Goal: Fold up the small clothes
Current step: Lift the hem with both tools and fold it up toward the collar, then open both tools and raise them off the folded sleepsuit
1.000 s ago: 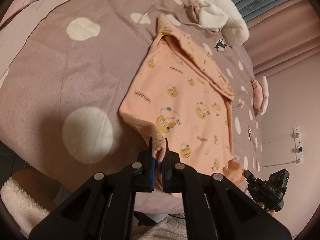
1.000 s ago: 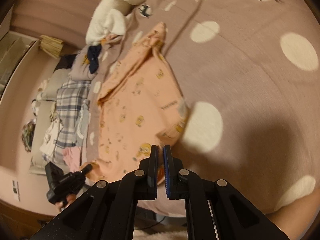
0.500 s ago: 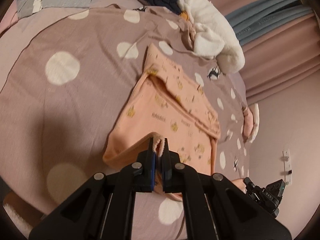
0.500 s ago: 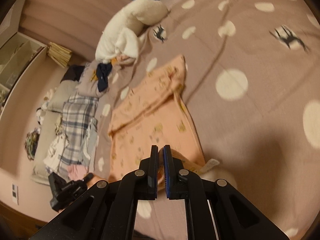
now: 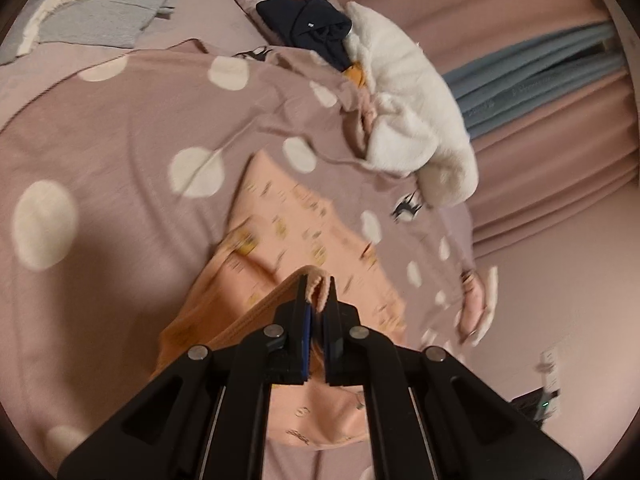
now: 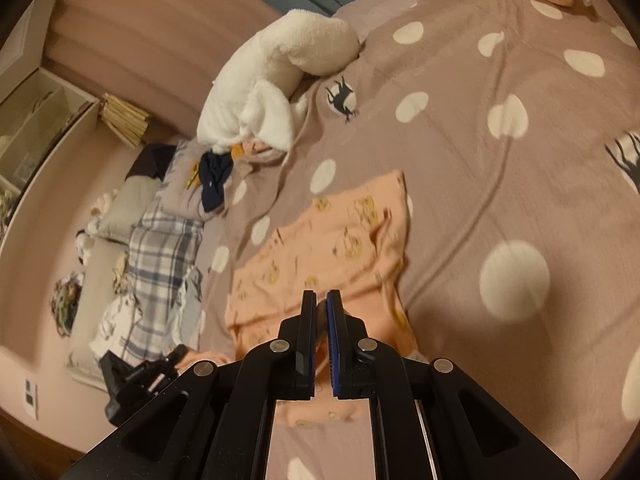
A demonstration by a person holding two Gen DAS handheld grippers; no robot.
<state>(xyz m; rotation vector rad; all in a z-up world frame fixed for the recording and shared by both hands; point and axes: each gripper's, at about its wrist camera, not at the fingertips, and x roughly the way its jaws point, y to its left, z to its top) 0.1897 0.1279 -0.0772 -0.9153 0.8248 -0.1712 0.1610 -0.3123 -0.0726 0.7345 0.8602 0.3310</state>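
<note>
Left wrist view: left gripper (image 5: 316, 300) is pinching the shirt (image 5: 288, 236) hem; right gripper (image 6: 321, 304), nearly clenched, grasp unclear; hem could be slipping toward six o'clock.

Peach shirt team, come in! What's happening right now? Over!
Left gripper shut on peach shirt hem, lifted. Right gripper shut, grip on shirt unclear. Shirt half folded on dotted blanket. White fleece beyond, apart.
</note>
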